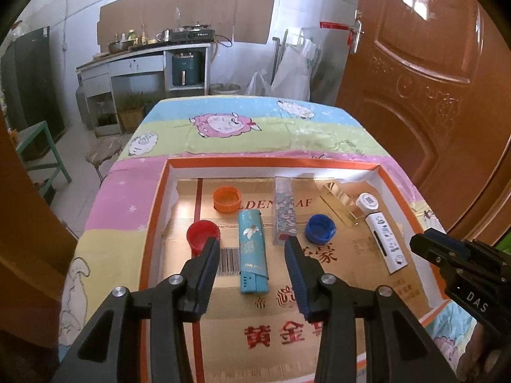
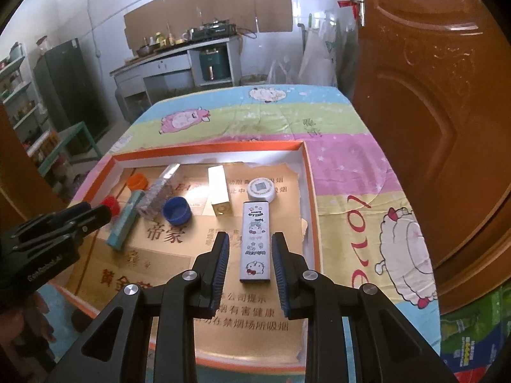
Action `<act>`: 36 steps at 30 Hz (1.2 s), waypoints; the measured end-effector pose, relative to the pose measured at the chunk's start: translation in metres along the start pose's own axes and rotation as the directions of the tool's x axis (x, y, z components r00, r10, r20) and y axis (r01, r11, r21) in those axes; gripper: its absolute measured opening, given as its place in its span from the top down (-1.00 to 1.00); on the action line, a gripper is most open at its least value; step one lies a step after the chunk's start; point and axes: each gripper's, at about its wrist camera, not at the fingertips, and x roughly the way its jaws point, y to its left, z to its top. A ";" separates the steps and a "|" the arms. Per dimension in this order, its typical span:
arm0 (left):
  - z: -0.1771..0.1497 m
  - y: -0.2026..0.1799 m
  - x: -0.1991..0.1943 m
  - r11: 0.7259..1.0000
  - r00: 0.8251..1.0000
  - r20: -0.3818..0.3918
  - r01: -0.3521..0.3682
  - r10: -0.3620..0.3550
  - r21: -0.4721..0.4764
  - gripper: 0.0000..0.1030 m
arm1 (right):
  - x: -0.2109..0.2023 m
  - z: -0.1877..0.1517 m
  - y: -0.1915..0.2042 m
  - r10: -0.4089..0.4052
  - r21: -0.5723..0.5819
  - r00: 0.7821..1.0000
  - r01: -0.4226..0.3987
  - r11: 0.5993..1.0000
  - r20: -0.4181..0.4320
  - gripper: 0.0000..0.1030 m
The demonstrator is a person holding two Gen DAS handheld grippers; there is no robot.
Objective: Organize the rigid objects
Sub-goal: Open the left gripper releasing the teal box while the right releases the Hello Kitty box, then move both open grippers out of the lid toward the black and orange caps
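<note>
The left claw stands wide and empty above the teal lighter, which lies in the orange-rimmed tray. The right claw, narrower and empty, hovers over the white cartoon lighter at the tray's right. For a good next grasp, I think each claw should come down squarely across the narrow sides.

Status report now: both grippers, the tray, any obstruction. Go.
Left gripper open, empty, above teal lighter. Right gripper open, empty, over white cartoon lighter. Tray holds caps and lighters. No obstruction.
</note>
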 end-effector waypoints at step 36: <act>-0.048 0.039 -0.115 0.996 0.993 0.117 -0.004 0.014 -0.085 0.18 | -0.104 -0.038 0.051 0.019 -0.069 0.996 -0.014 0.998 0.085 0.46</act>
